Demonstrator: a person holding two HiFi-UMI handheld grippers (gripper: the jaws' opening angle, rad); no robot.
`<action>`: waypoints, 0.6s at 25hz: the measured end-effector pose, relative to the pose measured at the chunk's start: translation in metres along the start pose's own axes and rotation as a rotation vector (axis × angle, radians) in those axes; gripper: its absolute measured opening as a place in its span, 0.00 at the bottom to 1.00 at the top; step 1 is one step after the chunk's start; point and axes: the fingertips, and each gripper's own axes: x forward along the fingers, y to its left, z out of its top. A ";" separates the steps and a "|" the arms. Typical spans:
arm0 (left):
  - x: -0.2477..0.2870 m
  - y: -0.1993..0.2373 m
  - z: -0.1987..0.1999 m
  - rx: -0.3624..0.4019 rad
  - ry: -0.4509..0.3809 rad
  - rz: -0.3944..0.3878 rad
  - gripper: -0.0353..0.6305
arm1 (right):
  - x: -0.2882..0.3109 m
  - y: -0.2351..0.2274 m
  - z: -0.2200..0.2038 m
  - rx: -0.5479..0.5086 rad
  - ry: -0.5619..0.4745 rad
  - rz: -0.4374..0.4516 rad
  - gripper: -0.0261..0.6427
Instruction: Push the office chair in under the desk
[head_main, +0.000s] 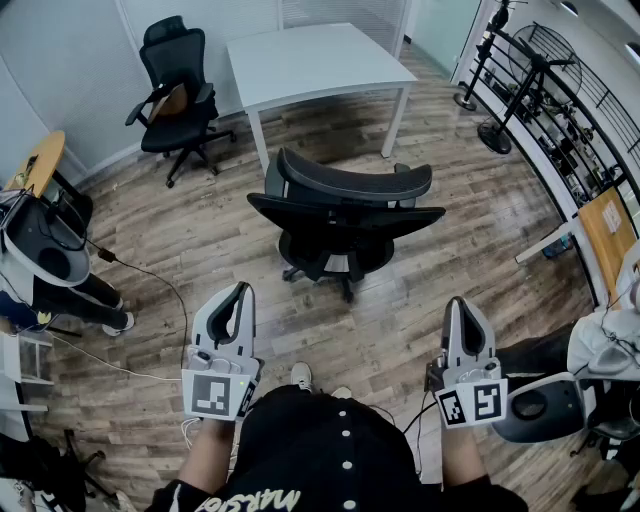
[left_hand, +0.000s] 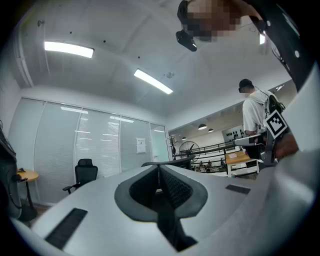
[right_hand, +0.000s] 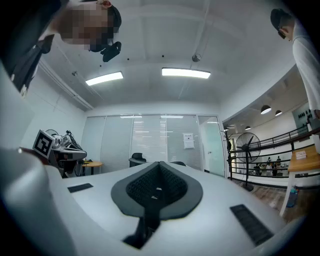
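Observation:
A black office chair (head_main: 345, 215) stands on the wood floor in the head view, its backrest toward me, a little short of the white desk (head_main: 310, 62) behind it. My left gripper (head_main: 241, 291) and right gripper (head_main: 457, 304) are held level in front of my body, both shut with nothing between the jaws, well short of the chair. In the left gripper view the shut jaws meet at the left gripper (left_hand: 159, 166), and the chair's top edge (left_hand: 167, 162) peeks over them. In the right gripper view the right gripper (right_hand: 159, 164) is also shut and fills the lower frame.
A second black chair (head_main: 177, 95) stands at the back left by the wall. A floor fan (head_main: 535, 70) and a railing line the right side. People sit at the left edge (head_main: 45, 260) and right edge (head_main: 610, 340), and a cable (head_main: 150, 275) trails across the floor.

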 end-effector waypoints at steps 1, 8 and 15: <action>0.000 0.000 -0.001 -0.001 0.001 -0.001 0.09 | 0.000 0.001 0.000 -0.001 0.000 0.000 0.08; 0.000 0.002 -0.004 -0.005 0.004 -0.005 0.09 | 0.002 0.005 -0.002 -0.008 0.006 0.004 0.08; 0.004 0.004 -0.001 -0.022 -0.018 -0.005 0.09 | 0.002 0.010 0.009 0.056 -0.075 0.060 0.08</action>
